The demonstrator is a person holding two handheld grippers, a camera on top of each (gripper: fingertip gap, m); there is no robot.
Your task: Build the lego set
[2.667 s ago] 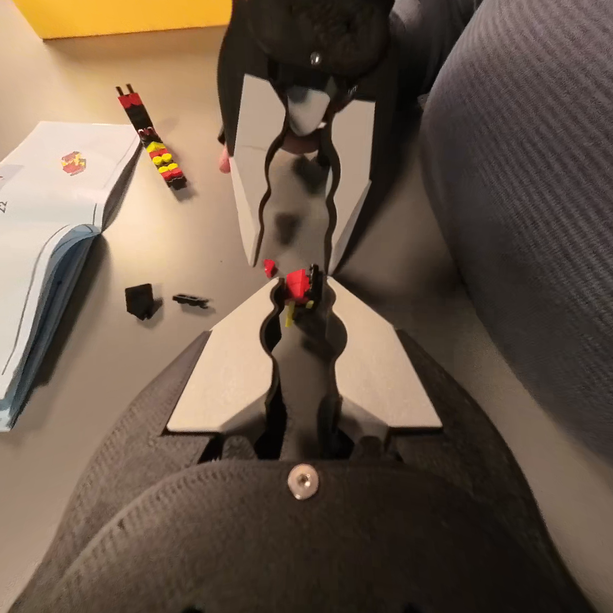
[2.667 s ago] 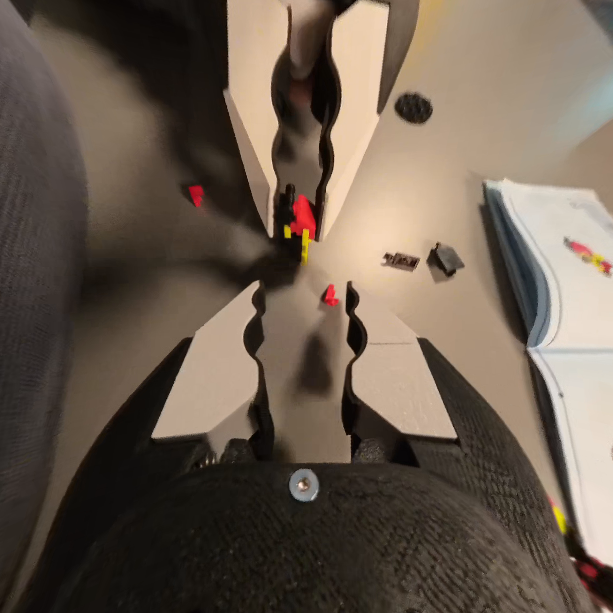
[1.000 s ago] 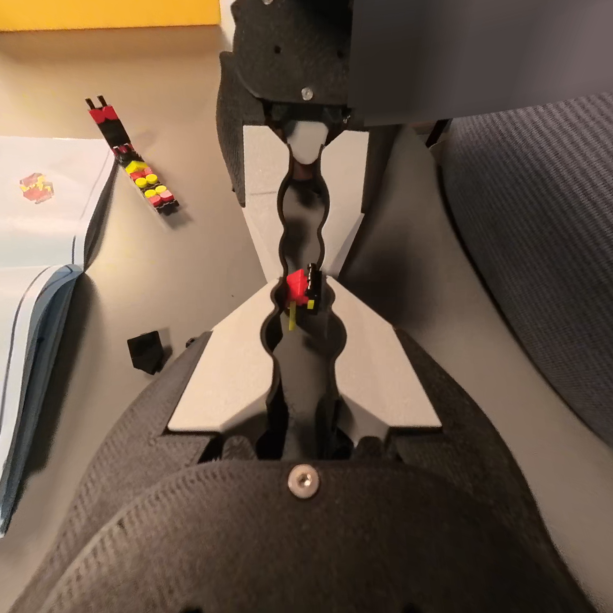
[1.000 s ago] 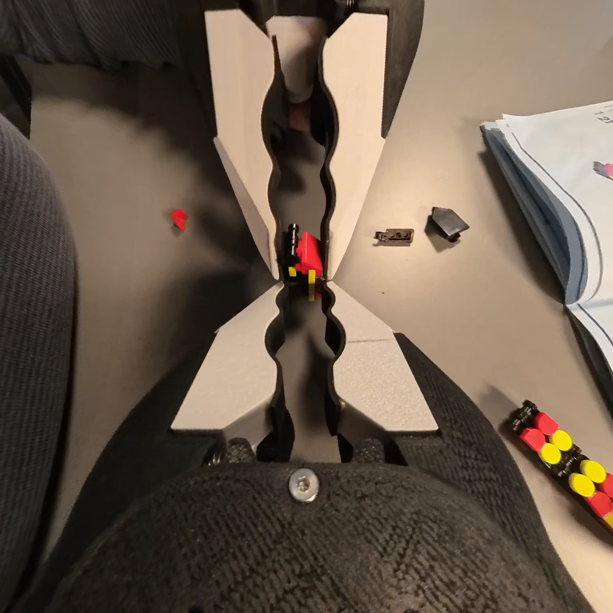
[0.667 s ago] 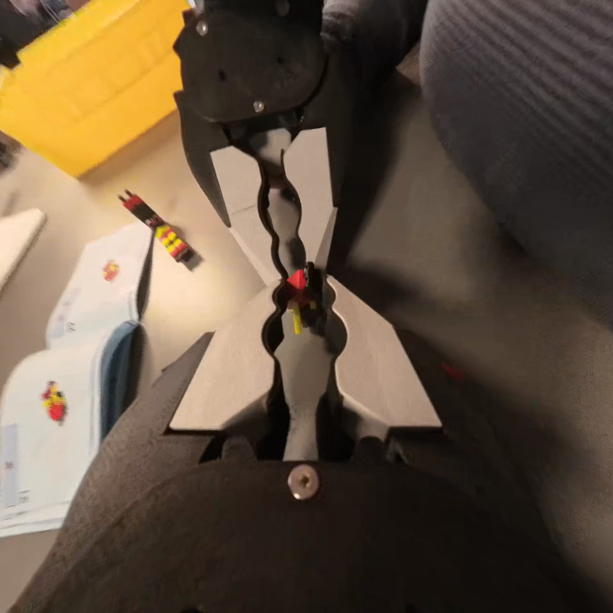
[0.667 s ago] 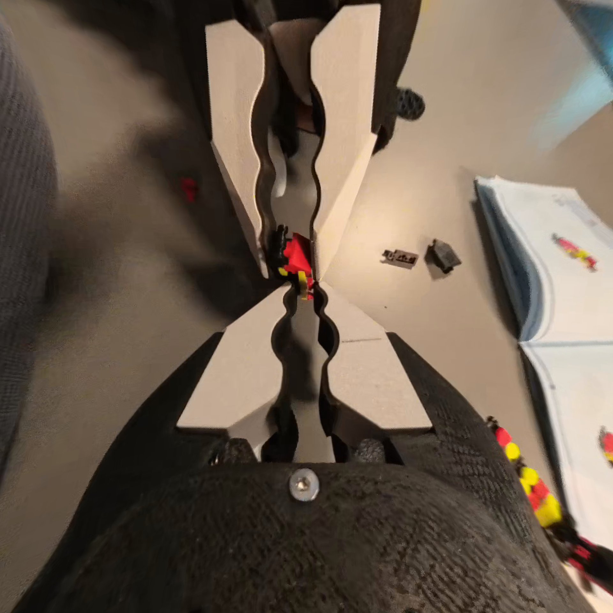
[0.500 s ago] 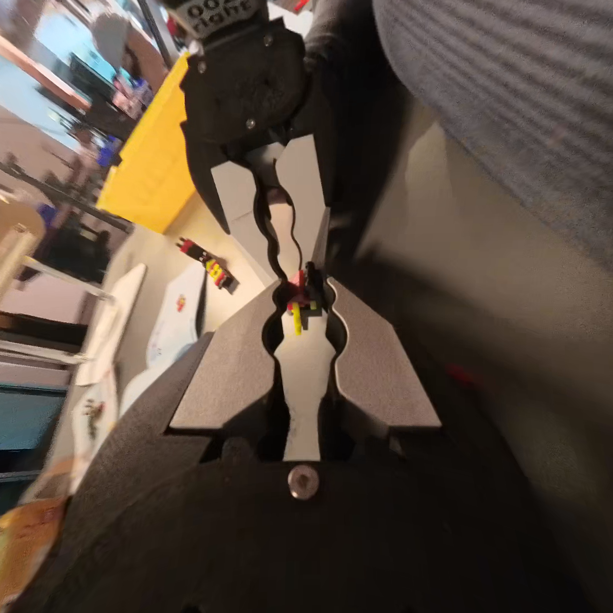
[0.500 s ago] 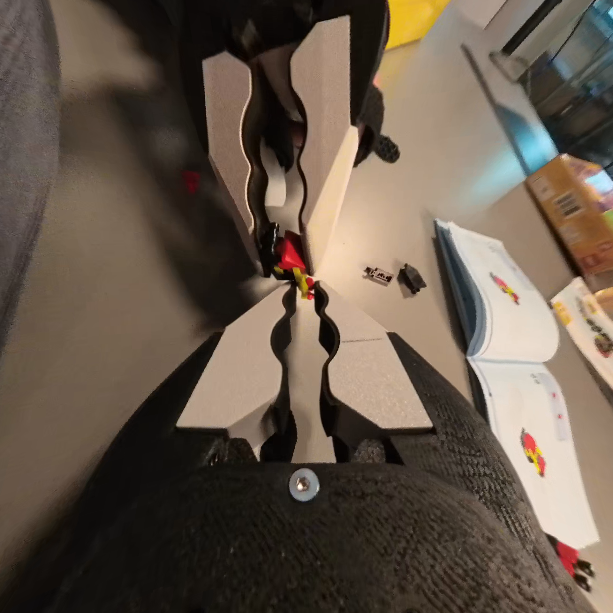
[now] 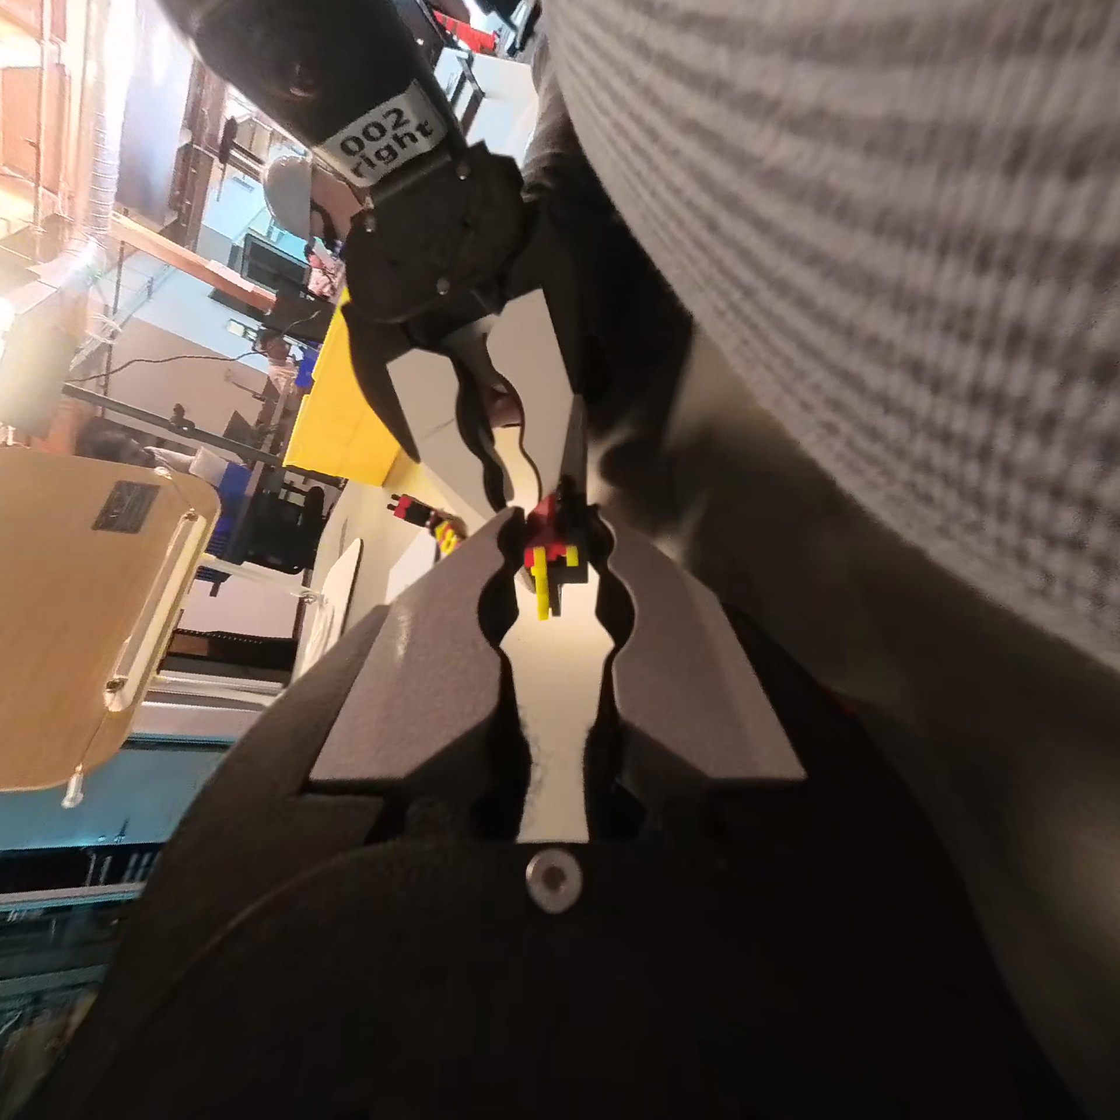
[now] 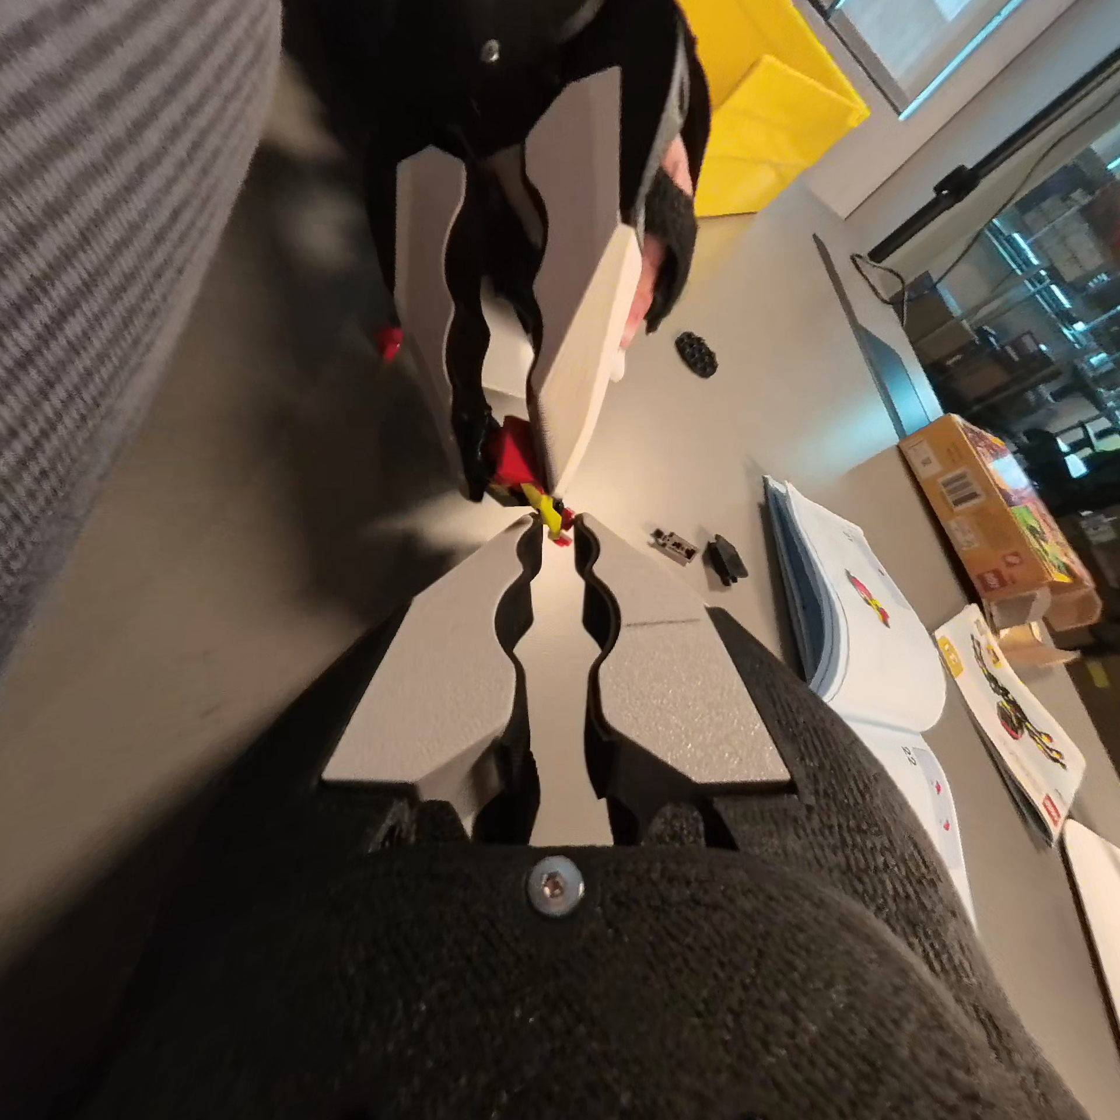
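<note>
My left gripper (image 9: 553, 524) is shut on a small black, red and yellow lego assembly (image 9: 548, 545) and holds it above the table. My right gripper (image 10: 556, 524) faces it tip to tip. Its jaws stand nearly closed on a small red piece (image 10: 563, 539), which touches the yellow part of the assembly (image 10: 509, 460). In the right wrist view the left gripper (image 10: 515, 485) comes down from above. In the left wrist view the right gripper (image 9: 536, 494) comes down from above. A long black, red and yellow lego strip (image 9: 424, 515) lies on the table behind.
On the table lie a loose red piece (image 10: 388, 342), a black round piece (image 10: 697, 354), a small grey plate (image 10: 673, 545), a black slope piece (image 10: 724, 560), an open instruction booklet (image 10: 860, 618) and a leaflet (image 10: 1018, 727). A yellow bin (image 10: 770, 115) and a cardboard lego box (image 10: 994, 515) stand farther off. A grey sleeve (image 9: 879, 273) is close by. Only a small space, under 4 cm, lies between the two pairs of fingers. From the right gripper's tips to the small grey plate (image 10: 673, 545) is close to 8 cm.
The right gripper has closed on the small red piece from the table and come up to the assembly. Both grippers have lifted and rolled together, so the room now shows behind.
</note>
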